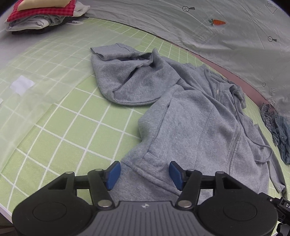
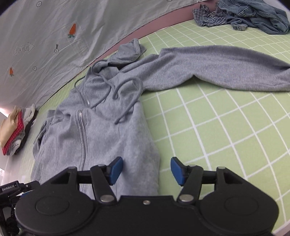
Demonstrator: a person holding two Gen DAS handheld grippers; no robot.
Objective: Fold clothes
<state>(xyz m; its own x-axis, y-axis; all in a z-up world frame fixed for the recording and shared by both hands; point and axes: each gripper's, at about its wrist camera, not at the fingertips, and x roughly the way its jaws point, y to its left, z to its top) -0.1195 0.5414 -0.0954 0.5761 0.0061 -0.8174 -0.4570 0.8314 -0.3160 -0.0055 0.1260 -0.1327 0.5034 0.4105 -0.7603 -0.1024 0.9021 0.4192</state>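
A grey zip-up hoodie (image 1: 190,116) lies front up on the green checked mat (image 1: 63,118), its zipper partly undone. One sleeve is bunched and folded toward the far left in the left wrist view. The other sleeve (image 2: 217,69) stretches out flat to the right. My left gripper (image 1: 145,172) is open over the hem at the hoodie's left bottom corner, with cloth below its blue pads (image 1: 113,175) but not pinched. My right gripper (image 2: 146,170) is open too, straddling the hoodie's right bottom edge (image 2: 155,163), left pad over cloth, right pad over mat.
A stack of folded clothes (image 1: 45,16) with a red checked piece on top sits at the mat's far left corner. A crumpled heap of denim and checked garments (image 2: 244,16) lies at the far right. A grey sheet with carrot prints (image 1: 217,21) hangs behind the mat.
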